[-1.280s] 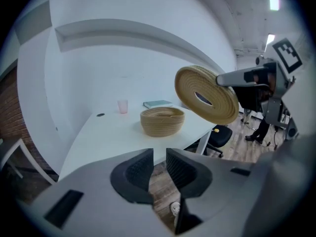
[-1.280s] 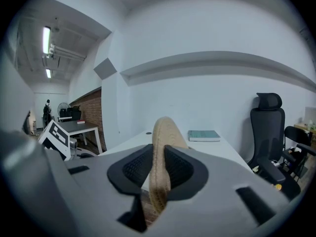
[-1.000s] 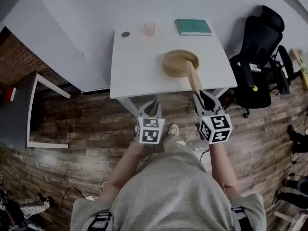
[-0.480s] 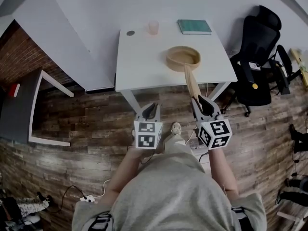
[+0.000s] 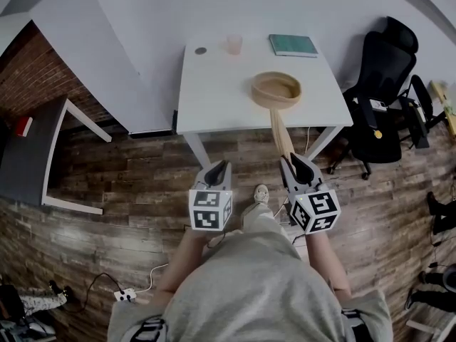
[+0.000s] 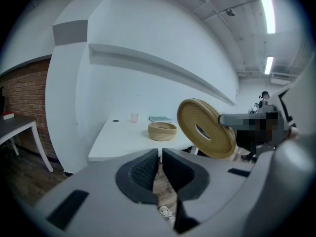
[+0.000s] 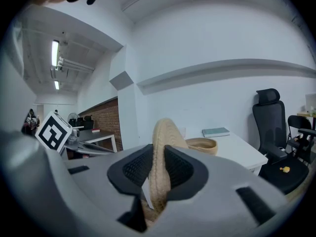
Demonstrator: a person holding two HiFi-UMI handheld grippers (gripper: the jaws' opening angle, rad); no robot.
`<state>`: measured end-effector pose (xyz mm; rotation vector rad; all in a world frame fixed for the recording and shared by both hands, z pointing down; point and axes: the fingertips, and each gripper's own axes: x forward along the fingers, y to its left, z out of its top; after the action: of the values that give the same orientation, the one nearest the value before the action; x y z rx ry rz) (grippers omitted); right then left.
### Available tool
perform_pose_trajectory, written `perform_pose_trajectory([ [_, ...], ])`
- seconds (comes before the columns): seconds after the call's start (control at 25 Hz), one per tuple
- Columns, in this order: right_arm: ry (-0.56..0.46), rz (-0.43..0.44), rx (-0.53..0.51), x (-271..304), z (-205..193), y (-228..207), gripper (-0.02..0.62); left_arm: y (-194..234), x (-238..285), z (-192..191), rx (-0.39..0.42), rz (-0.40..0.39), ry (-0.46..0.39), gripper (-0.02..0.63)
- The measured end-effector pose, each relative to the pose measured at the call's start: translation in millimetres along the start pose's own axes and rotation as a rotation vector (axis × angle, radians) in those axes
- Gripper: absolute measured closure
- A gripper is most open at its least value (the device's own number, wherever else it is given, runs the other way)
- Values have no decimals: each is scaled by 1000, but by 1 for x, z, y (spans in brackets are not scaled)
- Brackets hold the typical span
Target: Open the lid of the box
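The lid (image 7: pixel 165 137) is off the box (image 5: pixel 274 104) and in my right gripper (image 7: pixel 159 162). Its fingers pinch the rim, with the disc standing on edge between the pads. I judge it light and fairly stiff, a flat coil of woven fibre with a little give. The rough weave should keep it from slipping. The rim is a sound place to hold, since the coil is thick there and fills the pads. In the left gripper view a dark mark shows near its middle (a slot or a loop, I cannot tell which). It might serve as a second hold.

My left gripper (image 6: pixel 159 167) carries nothing. Its fingers have just been closing and are all but pressed together, with only floor showing past them.

The box sits open on the worktop (image 5: pixel 214 98), towards the near right part. The lid hangs out past the near edge, over the wooden floor and clear of the box. If I set it down, the bare left half of the worktop gives the most room. A cup (image 5: pixel 233 45) and a book (image 5: pixel 293 45) stand along the far edge, well apart from the box. A black chair (image 5: pixel 385 84) crowds the right side, so I would keep any swing of the lid to the left. A grey side table (image 5: pixel 35 155) stands far off on my left and is no hindrance.
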<state>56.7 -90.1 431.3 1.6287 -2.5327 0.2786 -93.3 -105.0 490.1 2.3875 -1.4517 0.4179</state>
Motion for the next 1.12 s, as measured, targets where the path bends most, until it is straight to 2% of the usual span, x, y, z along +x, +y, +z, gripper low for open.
perform_pose_trajectory([
  [0.44, 15, 23, 8, -3, -6, 10, 517, 4, -8, 3, -6, -5, -5, 581],
  [0.6, 17, 9, -12, -3, -7, 7, 520, 2, -6, 2, -3, -7, -3, 581],
  [1.12, 28, 2, 14, 4, -9, -5, 520, -6, 3, 2, 8, -25, 20, 581],
])
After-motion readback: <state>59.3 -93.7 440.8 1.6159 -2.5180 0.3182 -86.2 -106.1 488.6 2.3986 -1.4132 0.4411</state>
